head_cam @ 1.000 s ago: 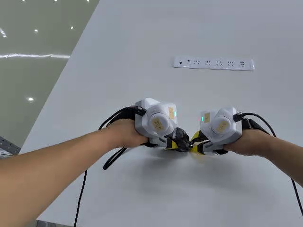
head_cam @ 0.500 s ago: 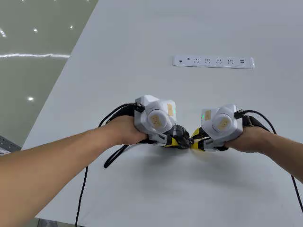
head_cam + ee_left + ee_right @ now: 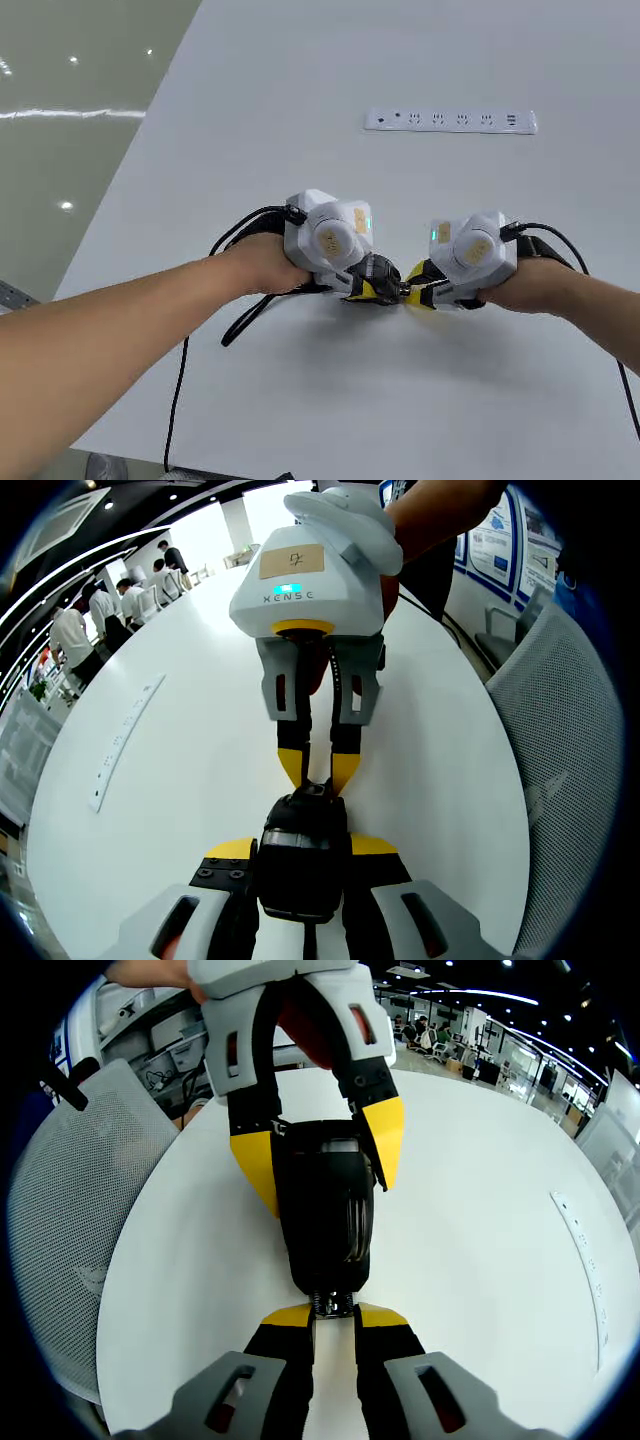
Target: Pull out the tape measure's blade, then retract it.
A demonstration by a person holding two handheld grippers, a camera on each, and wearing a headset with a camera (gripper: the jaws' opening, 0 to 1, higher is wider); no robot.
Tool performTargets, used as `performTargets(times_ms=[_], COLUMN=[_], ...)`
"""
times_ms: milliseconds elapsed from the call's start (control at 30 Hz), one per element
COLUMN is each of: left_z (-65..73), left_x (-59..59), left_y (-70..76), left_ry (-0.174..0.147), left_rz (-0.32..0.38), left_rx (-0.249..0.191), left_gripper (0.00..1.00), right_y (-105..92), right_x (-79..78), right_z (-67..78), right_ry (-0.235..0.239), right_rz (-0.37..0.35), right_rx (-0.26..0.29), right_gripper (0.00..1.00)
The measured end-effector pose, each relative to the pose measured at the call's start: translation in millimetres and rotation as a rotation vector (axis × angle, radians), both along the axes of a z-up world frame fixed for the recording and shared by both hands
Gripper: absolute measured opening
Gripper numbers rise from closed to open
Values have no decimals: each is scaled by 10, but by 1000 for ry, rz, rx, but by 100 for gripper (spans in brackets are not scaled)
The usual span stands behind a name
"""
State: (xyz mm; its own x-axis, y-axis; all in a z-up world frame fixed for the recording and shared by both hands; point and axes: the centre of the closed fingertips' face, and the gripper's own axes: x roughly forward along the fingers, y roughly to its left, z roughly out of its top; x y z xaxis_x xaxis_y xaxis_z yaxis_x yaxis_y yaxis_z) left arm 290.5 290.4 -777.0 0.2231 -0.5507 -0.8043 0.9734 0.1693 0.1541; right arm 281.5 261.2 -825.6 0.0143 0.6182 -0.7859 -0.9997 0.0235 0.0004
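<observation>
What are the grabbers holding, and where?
The left gripper clamps the tape measure by its case sides; the right gripper pinches the blade tip at the case's mouth.

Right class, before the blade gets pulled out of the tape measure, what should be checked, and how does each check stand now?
1. Left gripper clamps the tape measure case on both sides: ok.
2. Right gripper pinches the end hook: ok.
3. Blade fully inside the case: ok.
4. Power strip far from the pull path: ok.
5. Blade lock released: cannot tell.
</observation>
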Motion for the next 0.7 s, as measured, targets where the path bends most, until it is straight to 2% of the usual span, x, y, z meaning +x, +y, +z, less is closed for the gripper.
performTargets(times_ms=[700], left_z=[-4], left_x=[-16], left_y=[-13], left_ry=[4], left_rz=[-17], left_rx=[9], left_gripper=[28], right_y=[-121], right_x=[-33], right_z=[17], right_ry=[15], right_rz=[-36], right_rx=[19], right_gripper=[10])
